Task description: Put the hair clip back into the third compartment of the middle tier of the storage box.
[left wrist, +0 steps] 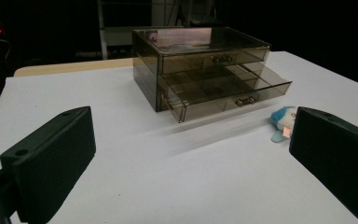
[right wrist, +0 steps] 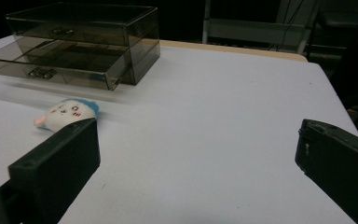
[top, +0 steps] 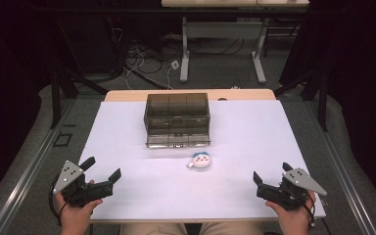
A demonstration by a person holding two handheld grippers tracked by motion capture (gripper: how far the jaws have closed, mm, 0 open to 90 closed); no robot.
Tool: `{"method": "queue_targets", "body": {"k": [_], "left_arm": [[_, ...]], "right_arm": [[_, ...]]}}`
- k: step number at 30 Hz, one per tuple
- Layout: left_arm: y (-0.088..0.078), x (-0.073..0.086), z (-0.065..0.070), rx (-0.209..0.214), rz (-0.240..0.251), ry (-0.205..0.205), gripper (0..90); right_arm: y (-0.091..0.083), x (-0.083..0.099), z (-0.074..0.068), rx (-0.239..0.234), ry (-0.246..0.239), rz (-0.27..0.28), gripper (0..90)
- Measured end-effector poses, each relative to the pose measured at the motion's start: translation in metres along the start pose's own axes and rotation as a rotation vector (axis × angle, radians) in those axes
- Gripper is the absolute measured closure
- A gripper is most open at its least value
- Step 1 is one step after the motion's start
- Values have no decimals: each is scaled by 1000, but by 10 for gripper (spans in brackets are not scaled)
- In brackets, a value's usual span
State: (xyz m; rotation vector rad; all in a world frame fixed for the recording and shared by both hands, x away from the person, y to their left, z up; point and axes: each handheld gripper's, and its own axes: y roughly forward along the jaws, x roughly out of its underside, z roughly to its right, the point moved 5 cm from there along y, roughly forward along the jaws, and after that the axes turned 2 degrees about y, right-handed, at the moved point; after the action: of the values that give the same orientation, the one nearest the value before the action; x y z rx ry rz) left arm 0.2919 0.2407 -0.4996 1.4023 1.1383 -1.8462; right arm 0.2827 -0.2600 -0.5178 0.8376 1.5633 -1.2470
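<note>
two hand-held grippers wide apart-jawed at near table edge [top: 200, 215], plush toy [top: 201, 160] between

A smoky transparent drawer box [left wrist: 200, 65] is being seen standing on the white table cover [left wrist: 168, 186], its lower drawer [left wrist: 226, 91] pulled partway out. A small blue and white plush toy [left wrist: 279, 122] is being shown lying just beside the box, in front of the drawer's handle end. The left gripper [left wrist: 186, 158] is being held wide open, well short of the box, nothing between its jaws
</note>
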Motion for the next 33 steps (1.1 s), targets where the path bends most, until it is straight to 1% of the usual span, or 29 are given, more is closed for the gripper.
{"method": "queue_targets", "body": {"k": [2,5,6,8,9,10,11,12,14,17,18,21,22,24,25,27,28,29,30,32,33], "left_arm": [[2,1,0,7,-7,4,4],[3,1,1,-6,2,18,4],[2,1,0,-13,0,30,3],[2,1,0,-20,5,25,3],[2,1,0,-18,8,21,3],[2,1,1,-10,17,2,3],[2,0,0,-8,23,0,3],[1,0,0,-8,30,-11,3],[0,-1,0,-10,41,-10,3],[-2,-1,2,-16,46,4,3],[-2,-1,2,-20,49,12,3],[-2,-1,3,-21,65,17,3],[-3,-1,2,-22,64,17,3],[-3,-1,2,-27,63,31,3],[-3,-1,2,-23,61,32,4],[-4,-1,3,-16,60,32,4],[-3,-1,3,-18,65,32,4],[-3,-1,4,-13,55,35,3],[-2,-1,4,-19,58,37,4],[-2,0,4,-22,50,29,4],[-2,0,4,-25,49,26,4]], "right_arm": [[1,1,-2,-2,-7,-11,0],[3,2,-5,-15,-6,-18,0],[4,2,-7,-15,-8,-19,0],[6,3,-10,-22,-22,-33,0],[7,3,-11,-23,-25,-32,0],[9,3,-13,-28,-22,-24,0],[10,4,-14,-33,-32,-35,0],[12,3,-16,-35,-25,-23,0],[14,4,-18,-44,-6,-29,0],[18,3,-21,-63,1,-49,0],[19,3,-23,-61,5,-50,0],[21,1,-26,-77,25,-60,0],[22,1,-27,-76,26,-58,0],[23,0,-29,-81,23,-53,0],[25,0,-30,-80,21,-54,0],[26,-1,-32,-76,24,-69,0],[27,-1,-33,-74,29,-67,0],[28,-2,-34,-77,28,-64,0],[30,-2,-35,-77,21,-69,0],[32,-3,-38,-79,10,-83,0],[34,-3,-41,-81,12,-86,0]]}}
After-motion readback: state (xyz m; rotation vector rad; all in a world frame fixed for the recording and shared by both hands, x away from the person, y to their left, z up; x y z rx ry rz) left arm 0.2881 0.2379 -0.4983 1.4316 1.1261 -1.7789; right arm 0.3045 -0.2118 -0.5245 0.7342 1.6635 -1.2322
